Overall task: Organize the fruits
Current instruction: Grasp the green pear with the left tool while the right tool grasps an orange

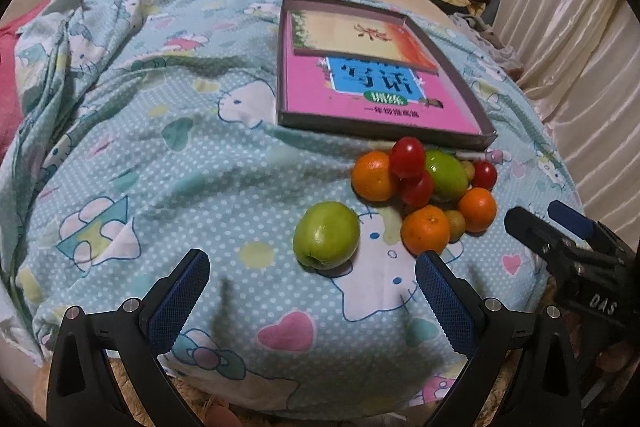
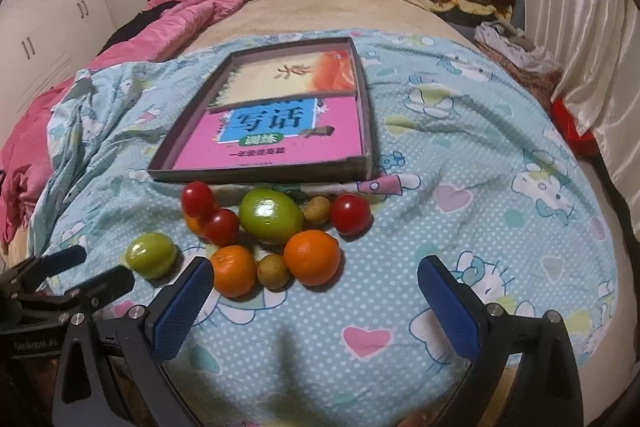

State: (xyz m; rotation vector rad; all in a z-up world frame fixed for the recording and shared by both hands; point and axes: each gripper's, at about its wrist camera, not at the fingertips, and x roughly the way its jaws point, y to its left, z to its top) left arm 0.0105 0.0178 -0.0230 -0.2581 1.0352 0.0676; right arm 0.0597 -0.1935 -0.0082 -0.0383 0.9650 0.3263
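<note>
Left and right wrist views. My left tongs point(image 1: 312, 291) hang with blue pads wide apart and nothing between them, just above the pale-blue cartoon-print bedsheet point(image 1: 168, 163) that covers the bed. My right tongs point(image 2: 316, 295) are likewise spread and empty — their dark frame shows at the right edge of the left view.

The fruits lie on the sheet, just in front of a shallow grey cardboard tray point(image 2: 256, 175) holding a pink printed booklet point(image 2: 280, 143). One round green fruit point(image 1: 326, 235) sits alone, apart from the cluster and nearest the left tongs. The cluster — a larger oval green fruit point(image 2: 270, 215), three orange citrus fruits, three red cherry tomatoes point(image 2: 350, 214) and small brownish fruits point(image 2: 272, 270) — is packed close, several touching. None of the fruit is in the tray.
</note>
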